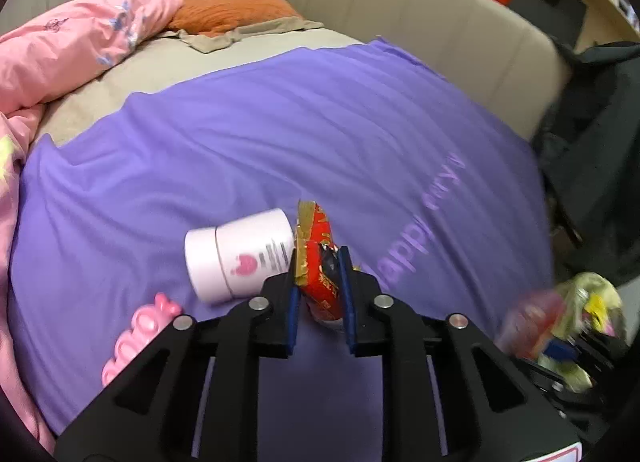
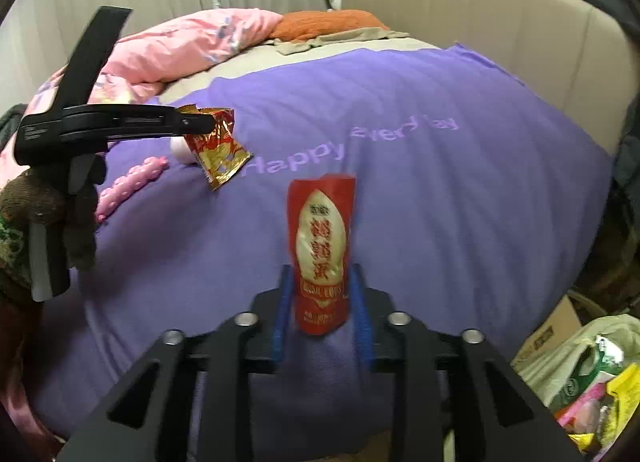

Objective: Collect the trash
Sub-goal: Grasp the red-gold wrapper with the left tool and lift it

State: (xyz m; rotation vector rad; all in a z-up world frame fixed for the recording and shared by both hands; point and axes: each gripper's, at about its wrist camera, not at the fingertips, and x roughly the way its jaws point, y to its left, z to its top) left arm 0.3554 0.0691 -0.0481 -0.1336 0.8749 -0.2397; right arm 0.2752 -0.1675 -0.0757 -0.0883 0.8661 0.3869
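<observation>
Red-gold crumpled wrapper [image 1: 318, 258] | clamped in left hand-held gripper [image 1: 318, 262]

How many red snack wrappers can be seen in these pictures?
2. One red-and-gold wrapper is pinched in the left gripper; one red pouch stands between the right gripper's blue fingers. Others may be hidden in the trash bag.

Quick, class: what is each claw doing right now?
Left claw: shut on a wrapper.
Right claw: around a red pouch; grip cannot be told.
</observation>
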